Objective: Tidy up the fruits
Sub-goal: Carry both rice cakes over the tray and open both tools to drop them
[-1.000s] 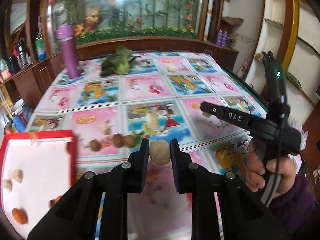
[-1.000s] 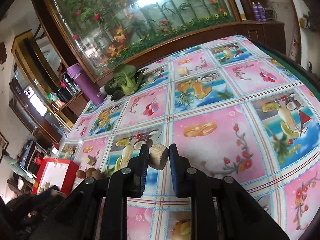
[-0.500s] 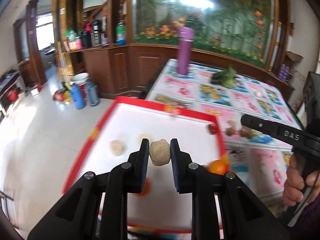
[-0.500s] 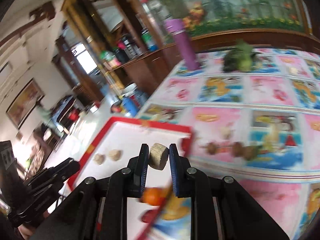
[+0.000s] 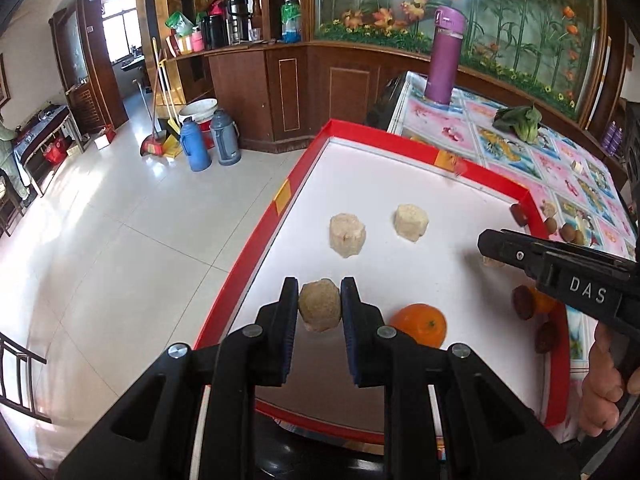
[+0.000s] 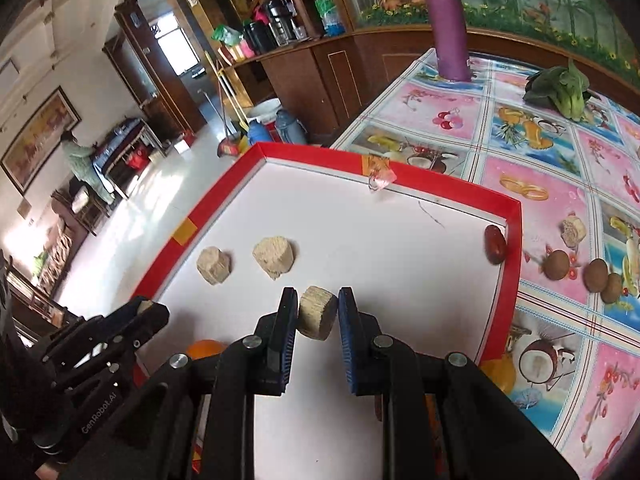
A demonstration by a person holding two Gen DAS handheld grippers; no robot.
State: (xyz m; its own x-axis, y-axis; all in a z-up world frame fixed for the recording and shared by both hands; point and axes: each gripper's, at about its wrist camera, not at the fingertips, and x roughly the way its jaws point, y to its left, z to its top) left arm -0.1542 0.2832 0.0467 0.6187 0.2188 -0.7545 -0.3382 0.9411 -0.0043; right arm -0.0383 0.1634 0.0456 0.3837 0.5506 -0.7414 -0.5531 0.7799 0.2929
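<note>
Covering the table's [image 6: 540, 152] corner, your red-rimmed tray [image 5: 304, 168] sits below both tools. Your left gripper [image 5: 319, 311] is clamped on a tan chunk [image 5: 320, 310] above the tray's white floor; your right gripper [image 6: 318, 312] pinches another beige chunk [image 6: 317, 311]. Two more pale chunks [image 5: 347, 235] and an orange [image 5: 420, 324] rest inside.

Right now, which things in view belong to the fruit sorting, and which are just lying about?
Job:
- red tray
- pale chunk in left tongs
- pale chunk in right tongs
- two chunks in the tray
- orange
- brown round fruits on the tablecloth

Lying about:
- purple flask
- leafy greens
- thermoses on the floor
</note>
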